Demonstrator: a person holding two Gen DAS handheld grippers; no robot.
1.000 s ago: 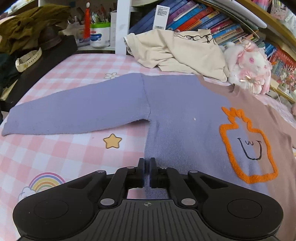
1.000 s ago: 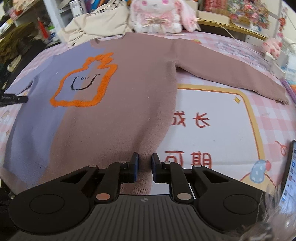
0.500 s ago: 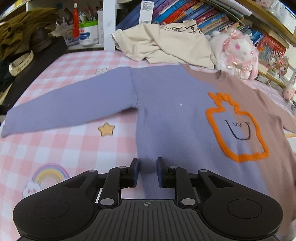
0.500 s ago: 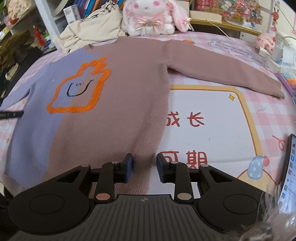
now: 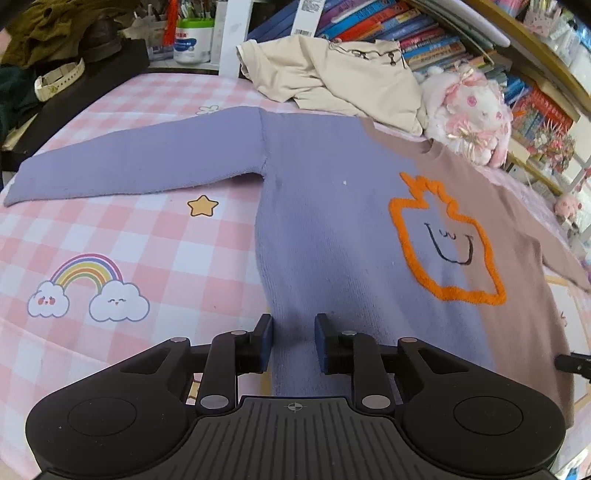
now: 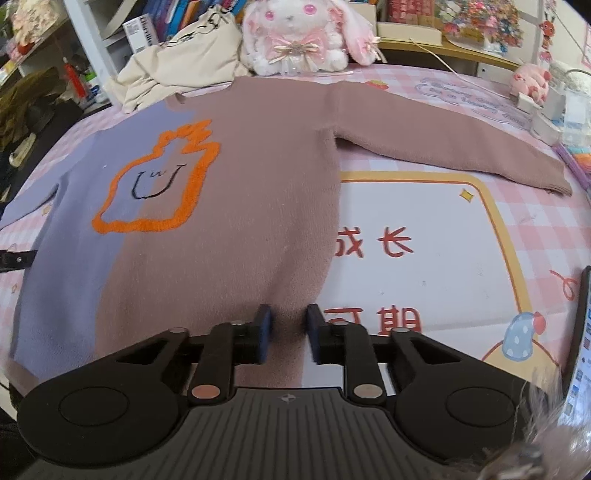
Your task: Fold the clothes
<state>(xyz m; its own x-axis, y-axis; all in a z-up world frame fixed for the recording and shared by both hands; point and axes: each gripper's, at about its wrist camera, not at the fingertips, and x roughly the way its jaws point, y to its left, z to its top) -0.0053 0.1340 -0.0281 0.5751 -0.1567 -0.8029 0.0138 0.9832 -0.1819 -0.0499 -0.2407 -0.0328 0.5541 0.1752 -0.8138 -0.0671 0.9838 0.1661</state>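
A two-tone sweater, purple on one half and brown on the other, with an orange outlined face patch, lies flat on the pink checked bed cover with both sleeves spread out; it shows in the left wrist view (image 5: 332, 206) and the right wrist view (image 6: 251, 184). My left gripper (image 5: 293, 341) is open over the purple half near the hem's left side edge. My right gripper (image 6: 288, 330) is open over the brown half near the hem's right side edge. Neither holds cloth.
A beige garment (image 5: 332, 74) and a pink plush rabbit (image 6: 299, 33) lie beyond the collar. Bookshelves (image 5: 424, 44) stand behind. A dark pile with a watch (image 5: 59, 77) sits far left. A phone edge (image 6: 581, 332) lies at the right.
Both grippers have opened wider. The left one was shut a second ago and has let go; both have drawn slightly back toward the hem.
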